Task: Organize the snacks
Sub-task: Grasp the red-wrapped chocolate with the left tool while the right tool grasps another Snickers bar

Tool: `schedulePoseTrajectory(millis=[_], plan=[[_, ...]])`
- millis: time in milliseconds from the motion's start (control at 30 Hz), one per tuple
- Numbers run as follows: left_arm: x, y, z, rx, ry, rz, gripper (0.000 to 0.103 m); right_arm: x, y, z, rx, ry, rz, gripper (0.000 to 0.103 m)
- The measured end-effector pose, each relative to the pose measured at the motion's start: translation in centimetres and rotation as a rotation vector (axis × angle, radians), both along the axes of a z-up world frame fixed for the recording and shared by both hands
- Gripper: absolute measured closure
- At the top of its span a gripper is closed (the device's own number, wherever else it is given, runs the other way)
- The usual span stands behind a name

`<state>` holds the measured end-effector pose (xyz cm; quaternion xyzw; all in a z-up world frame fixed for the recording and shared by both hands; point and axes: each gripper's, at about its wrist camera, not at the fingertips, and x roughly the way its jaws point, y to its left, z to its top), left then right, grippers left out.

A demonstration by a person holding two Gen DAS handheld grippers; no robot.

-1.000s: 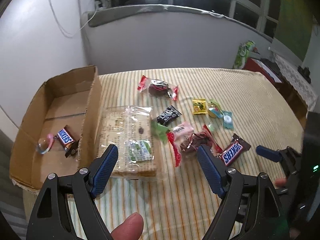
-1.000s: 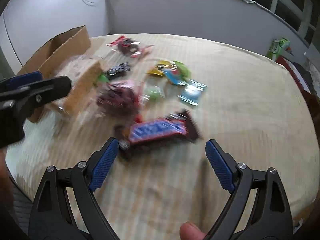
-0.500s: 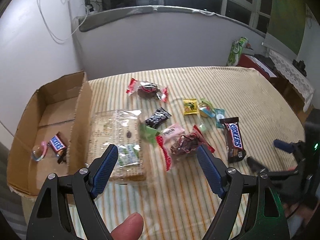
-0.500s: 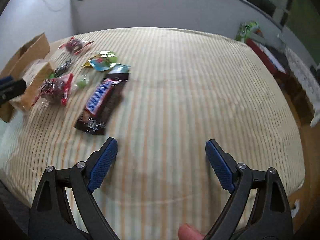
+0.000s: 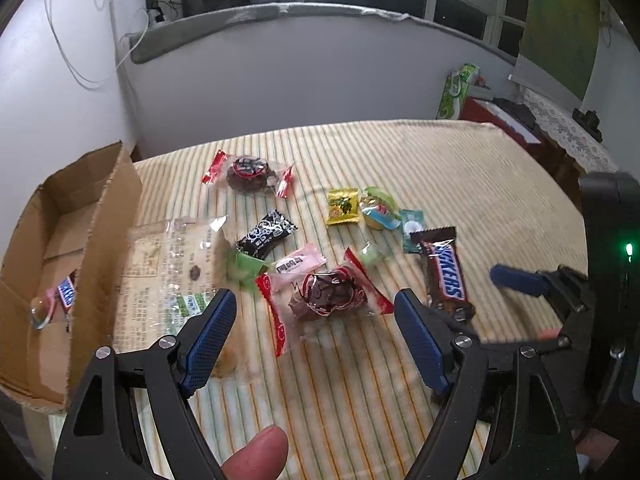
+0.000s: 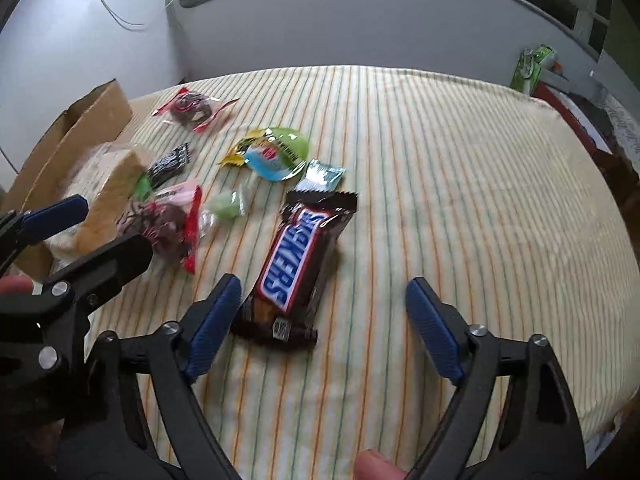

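Left gripper (image 5: 316,332) wide open, empty, hovering above the red-ended date pack (image 5: 326,298) near the striped table's (image 5: 460,168) front edge. Right gripper (image 6: 322,326) closing, jaws wide, pads touching nothing — Snickers bar (image 6: 298,268) lying between them at mid-table. Best squared across the bar's narrow sides, pads low, then carried to the cardboard box (image 5: 96,216) at the left edge. Counted: two Snickers — one boxed (image 5: 66,294), two date packs, one box.

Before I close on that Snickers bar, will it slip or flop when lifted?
The Snickers bar looks solid, so it probably stays stiff. Its glossy wrapper may slide between the pads. The closing right hand-held gripper is not yet touching it, and the crimped ends could crumple.
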<state>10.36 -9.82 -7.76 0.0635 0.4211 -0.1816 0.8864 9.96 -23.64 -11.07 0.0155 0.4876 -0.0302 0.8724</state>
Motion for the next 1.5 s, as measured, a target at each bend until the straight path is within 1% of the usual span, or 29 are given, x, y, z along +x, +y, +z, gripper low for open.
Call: schedulePoseTrajectory(millis=[67,100,167,233,267,433,467,500,533,567,667,733,800,833,867,900,967,1000,1100,1167,1233,1267,1300,1333,1367,1400,1467,1500], plan=[[0.4,0.0,-0.3,-0.008,0.007,0.008,0.024,-0.1,-0.3,0.0,-0.016,-0.008,-0.013,0.04],[0.5,0.0,-0.5,-0.008,0.01,0.01,0.025,-0.2,-0.7,0.2,-0.021,-0.013,-0.02,0.044],[0.6,-0.1,-0.7,-0.002,0.012,0.008,0.026,-0.2,-1.6,0.4,-0.001,-0.019,-0.032,0.061],[0.6,-0.3,-0.9,0.005,0.013,0.001,0.028,-0.5,-2.4,0.6,0.01,-0.022,-0.037,0.069],[0.6,-0.5,-1.1,0.006,0.019,-0.002,0.032,-0.5,-2.7,0.6,0.022,-0.022,-0.032,0.07],[0.8,-0.9,-1.6,0.005,0.039,0.009,0.044,-0.9,-3.4,0.7,0.048,-0.026,-0.02,0.071],[0.8,-0.9,-1.6,0.005,0.041,0.01,0.048,-1.1,-3.6,0.8,0.054,-0.031,-0.02,0.071],[0.8,-0.9,-1.7,0.005,0.045,0.014,0.05,-1.1,-3.6,0.7,0.058,-0.033,-0.02,0.071],[0.9,-0.8,-1.8,0.002,0.049,0.018,0.054,-1.2,-3.6,0.7,0.063,-0.035,-0.017,0.071],[1.0,-0.7,-1.9,-0.003,0.052,0.025,0.06,-1.3,-3.8,0.7,0.071,-0.038,-0.016,0.071],[1.3,-0.2,-2.0,-0.031,0.074,0.034,0.072,-1.6,-4.1,0.8,0.102,-0.044,-0.015,0.071],[1.3,-0.1,-2.0,-0.044,0.076,0.032,0.074,-1.8,-4.4,0.8,0.114,-0.044,-0.013,0.071],[1.1,-0.1,-1.8,-0.035,0.068,0.029,0.074,-2.1,-4.5,0.9,0.111,-0.043,-0.008,0.071],[1.0,0.0,-1.7,-0.029,0.063,0.024,0.073,-2.2,-4.6,0.9,0.106,-0.044,-0.006,0.071],[0.9,0.0,-1.4,-0.025,0.054,0.016,0.069,-2.2,-4.5,0.9,0.1,-0.042,-0.001,0.071],[0.7,0.0,-1.3,-0.02,0.04,0.008,0.063,-2.3,-4.5,0.8,0.095,-0.04,0.007,0.071],[0.5,-0.2,-0.9,-0.007,0.003,-0.021,0.022,-2.3,-4.5,0.8,0.092,-0.039,0.014,0.071],[0.3,-0.4,-0.7,0.009,-0.021,-0.032,0.018,-2.2,-4.5,0.8,0.09,-0.038,0.017,0.071],[0.5,-1.3,-0.3,0.036,-0.074,-0.09,0.018,-2.1,-4.5,0.8,0.087,-0.037,0.019,0.071],[1.1,-2.1,-0.4,0.052,-0.082,-0.105,0.018,-2.0,-4.5,0.7,0.087,-0.037,0.018,0.071],[1.9,-2.9,-0.9,0.062,-0.063,-0.116,0.019,-2.0,-4.6,0.7,0.09,-0.037,0.017,0.071],[2.4,-3.1,-1.2,0.06,-0.05,-0.115,0.02,-2.1,-4.6,0.7,0.091,-0.037,0.016,0.071],[2.6,-3.2,-1.3,0.06,-0.042,-0.109,0.024,-2.1,-4.6,0.7,0.091,-0.036,0.017,0.071],[2.9,-3.2,-1.6,0.062,-0.028,-0.1,0.037,-2.1,-4.6,0.7,0.09,-0.036,0.019,0.071],[3.1,-3.2,-1.7,0.057,-0.01,-0.094,0.046,-2.1,-4.7,0.7,0.093,-0.037,0.019,0.071],[3.3,-3.1,-1.8,0.047,0.002,-0.088,0.048,-2.1,-4.7,0.7,0.095,-0.038,0.018,0.071],[3.4,-2.7,-1.8,0.033,0.005,-0.07,0.058,-2.1,-4.7,0.7,0.096,-0.041,0.018,0.071],[3.2,-2.5,-1.8,0.026,0.007,-0.066,0.06,-2.1,-4.7,0.7,0.095,-0.042,0.017,0.071]])
